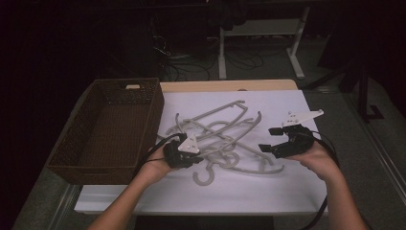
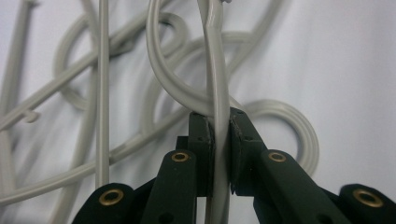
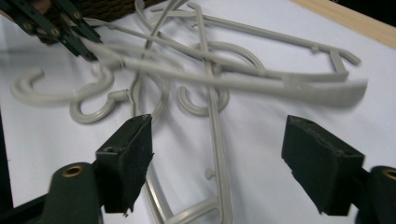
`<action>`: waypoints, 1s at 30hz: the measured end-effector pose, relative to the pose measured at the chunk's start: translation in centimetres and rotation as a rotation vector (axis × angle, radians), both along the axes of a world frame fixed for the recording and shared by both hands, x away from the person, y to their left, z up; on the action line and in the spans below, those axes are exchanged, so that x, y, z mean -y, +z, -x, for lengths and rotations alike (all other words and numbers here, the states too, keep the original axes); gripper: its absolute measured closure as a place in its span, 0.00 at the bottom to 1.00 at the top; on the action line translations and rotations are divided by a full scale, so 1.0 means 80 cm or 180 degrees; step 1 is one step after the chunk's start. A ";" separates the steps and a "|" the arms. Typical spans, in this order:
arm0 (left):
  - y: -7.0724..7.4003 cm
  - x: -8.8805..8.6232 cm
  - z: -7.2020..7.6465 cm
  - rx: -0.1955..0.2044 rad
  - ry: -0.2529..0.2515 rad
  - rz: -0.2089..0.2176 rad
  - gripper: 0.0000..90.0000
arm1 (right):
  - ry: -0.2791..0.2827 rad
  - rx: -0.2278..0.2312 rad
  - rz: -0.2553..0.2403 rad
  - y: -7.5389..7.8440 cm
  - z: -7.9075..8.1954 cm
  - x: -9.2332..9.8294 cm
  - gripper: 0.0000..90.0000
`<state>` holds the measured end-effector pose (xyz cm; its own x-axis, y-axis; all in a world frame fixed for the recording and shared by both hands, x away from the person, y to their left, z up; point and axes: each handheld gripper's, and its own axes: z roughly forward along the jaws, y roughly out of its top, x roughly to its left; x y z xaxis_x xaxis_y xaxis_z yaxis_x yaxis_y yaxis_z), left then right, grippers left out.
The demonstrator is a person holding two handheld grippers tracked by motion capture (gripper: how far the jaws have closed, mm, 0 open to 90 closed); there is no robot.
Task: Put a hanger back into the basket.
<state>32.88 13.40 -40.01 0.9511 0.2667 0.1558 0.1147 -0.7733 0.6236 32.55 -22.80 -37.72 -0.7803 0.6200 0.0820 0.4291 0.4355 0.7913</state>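
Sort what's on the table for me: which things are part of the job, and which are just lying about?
In the job:
- grey hangers, tangled in a pile
- left claw, shut on one hanger
- right claw, open above the pile

Lying about:
- wicker basket, nothing in it
- white sheet

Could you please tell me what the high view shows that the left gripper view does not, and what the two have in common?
The high view alone takes in the brown wicker basket left of the pile, the right gripper with its jaws open and nothing between them, both forearms and the table edge. The left gripper view alone shows the left gripper pads clamped on one grey hanger bar. Both show the tangled grey hangers on the white sheet.
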 end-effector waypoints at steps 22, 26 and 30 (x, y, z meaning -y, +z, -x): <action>0.165 -0.022 -0.033 0.0024 0.0600 0.0268 0.91 | -0.0511 -0.0048 -0.0034 -0.062 0.026 0.014 0.05; 0.193 -0.047 -0.038 0.0040 0.0675 0.0338 0.91 | -0.0567 -0.0036 -0.0024 -0.073 0.035 0.018 0.01; 0.211 -0.079 -0.041 0.0101 0.0807 0.0346 0.91 | -0.0591 -0.0051 -0.0011 -0.081 0.040 0.019 0.01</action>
<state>36.18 19.71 -23.14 0.8469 0.5124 0.1419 0.2751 -0.6506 0.7078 29.36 -24.34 -44.17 -0.6512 0.7529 0.0958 0.5145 0.3451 0.7850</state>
